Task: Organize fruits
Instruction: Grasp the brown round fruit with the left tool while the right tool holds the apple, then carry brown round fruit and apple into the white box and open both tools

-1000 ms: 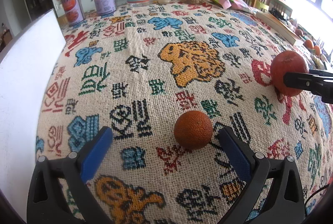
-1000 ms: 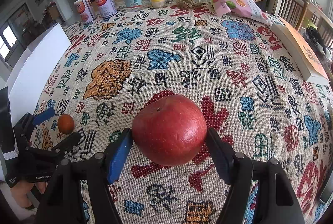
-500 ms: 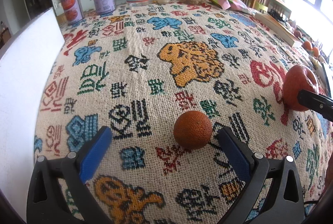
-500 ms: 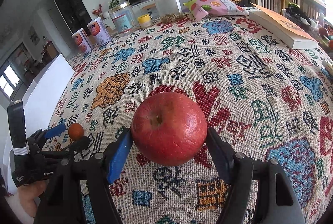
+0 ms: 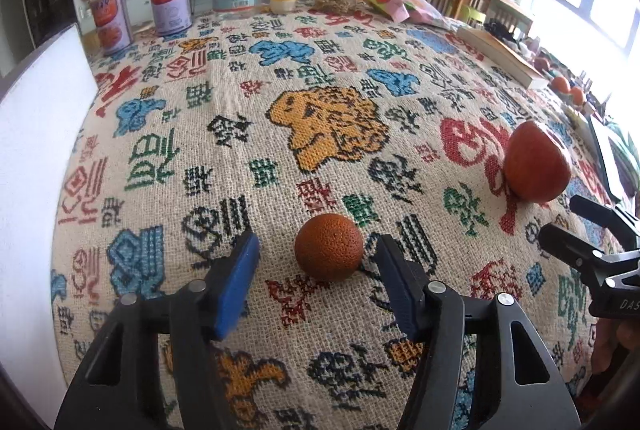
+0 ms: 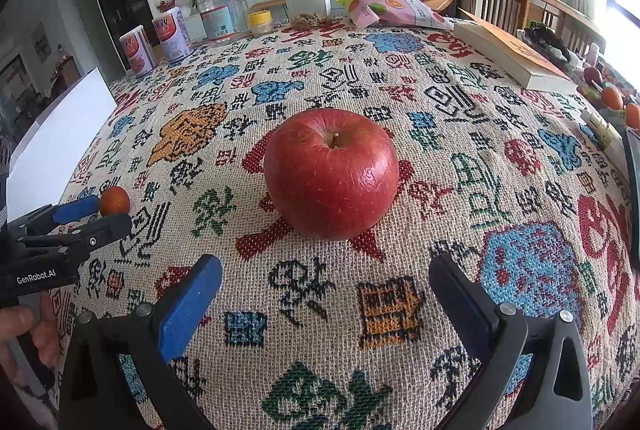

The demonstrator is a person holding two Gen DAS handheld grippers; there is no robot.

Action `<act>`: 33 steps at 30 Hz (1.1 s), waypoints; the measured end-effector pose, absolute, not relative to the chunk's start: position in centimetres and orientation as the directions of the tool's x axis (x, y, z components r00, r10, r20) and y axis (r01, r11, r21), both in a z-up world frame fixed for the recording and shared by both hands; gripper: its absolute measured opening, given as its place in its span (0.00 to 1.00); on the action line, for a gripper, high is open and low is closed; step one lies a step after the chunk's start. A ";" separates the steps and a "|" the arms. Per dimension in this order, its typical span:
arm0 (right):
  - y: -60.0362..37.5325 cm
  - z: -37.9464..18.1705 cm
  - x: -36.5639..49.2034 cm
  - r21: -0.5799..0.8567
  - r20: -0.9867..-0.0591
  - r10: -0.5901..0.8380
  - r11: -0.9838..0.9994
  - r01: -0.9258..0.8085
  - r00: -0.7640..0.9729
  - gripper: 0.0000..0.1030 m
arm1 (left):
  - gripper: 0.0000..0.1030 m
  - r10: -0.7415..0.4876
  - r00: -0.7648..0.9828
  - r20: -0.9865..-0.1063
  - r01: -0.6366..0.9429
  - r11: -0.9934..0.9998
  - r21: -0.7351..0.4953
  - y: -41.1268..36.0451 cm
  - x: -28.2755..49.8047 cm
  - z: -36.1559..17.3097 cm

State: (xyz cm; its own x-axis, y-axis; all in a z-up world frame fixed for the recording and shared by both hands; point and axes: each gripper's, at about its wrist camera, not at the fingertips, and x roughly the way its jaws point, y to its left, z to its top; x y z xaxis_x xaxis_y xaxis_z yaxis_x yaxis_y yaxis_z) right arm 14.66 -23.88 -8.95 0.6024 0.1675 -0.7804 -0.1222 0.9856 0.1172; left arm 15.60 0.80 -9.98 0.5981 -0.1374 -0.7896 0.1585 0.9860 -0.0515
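Closing the left gripper [image 5: 316, 266] on the small orange [image 5: 329, 247] looks like the step in hand, and in the left wrist view the fruit sits on the cloth between the spread blue pads [image 5: 236, 282], nearer the right-hand pad and apart from both; I would judge it best to shift slightly right so the fruit is centred, keep the fingers low over the weave, and squeeze gently at its widest part, since a round fruit can roll out of an off-centre pinch. Its skin is dull, pebbled and deep orange, the shape nearly a ball. Ahead and to the right of this gripper lies the red apple [image 5: 536, 166], with the other tool's black fingers just short of it. The tablecloth [image 5: 328, 118] is a coarse, burlap-like weave with stitched coloured characters, rough enough to steady the fruit. From the right wrist view, the right gripper [image 6: 324, 290] stands wide open and empty, and the apple [image 6: 331, 172] rests on the cloth straight ahead of it, beyond the fingertips, stem up. That apple is broad, glossy and slightly wrinkled on one flank, with pale speckles. Far left of this gripper the orange [image 6: 114, 200] shows at the left tool's tips. Tins, jars and a book stand at the far edge.
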 end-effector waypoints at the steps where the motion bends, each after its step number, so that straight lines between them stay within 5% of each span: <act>1: -24.1 -8.8 14.6 0.129 -0.773 0.175 0.985 -0.119 0.610 0.99 | 0.33 -0.141 0.605 -0.784 0.172 0.984 -0.044 0.7 15.5 -10.0; 5: -24.5 -7.9 15.4 0.159 -0.773 0.206 0.979 -0.131 0.600 0.99 | 0.28 -0.213 0.598 -0.772 0.161 0.976 -0.145 1.8 14.7 -9.4; 11: -21.2 -7.4 19.5 -0.018 -0.842 0.093 0.979 -0.201 0.531 0.97 | 0.27 -0.369 0.582 -0.725 0.159 0.926 -0.343 3.7 11.6 -6.4; 13: -21.7 -7.3 20.0 -0.005 -0.843 0.091 0.984 -0.176 0.530 0.68 | 0.27 -0.426 0.572 -0.701 0.169 0.898 -0.407 4.3 9.8 -5.0; 20: -19.8 -3.3 15.5 0.299 -0.789 0.400 0.913 -0.278 0.467 0.67 | 0.27 -0.611 0.559 -0.560 0.213 0.759 -0.616 9.2 1.5 3.3; 26: -8.4 4.3 11.1 0.493 -0.634 0.705 0.686 -0.535 0.319 0.67 | 0.28 -0.483 0.738 -0.471 0.068 0.748 -0.660 20.5 -1.2 9.4; 33: 7.7 7.1 5.8 0.400 -0.661 0.740 0.488 -0.776 0.124 0.67 | 0.28 -0.220 0.731 -0.645 -0.318 0.727 -0.608 33.2 3.8 3.2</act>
State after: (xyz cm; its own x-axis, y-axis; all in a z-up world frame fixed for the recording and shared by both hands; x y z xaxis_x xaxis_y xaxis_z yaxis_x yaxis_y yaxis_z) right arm 5.84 7.72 7.07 0.1237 0.7397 -0.6615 -0.7757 0.4878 0.4004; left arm 3.77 33.21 3.21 0.7313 -0.2203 -0.6455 -0.3178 0.7273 -0.6083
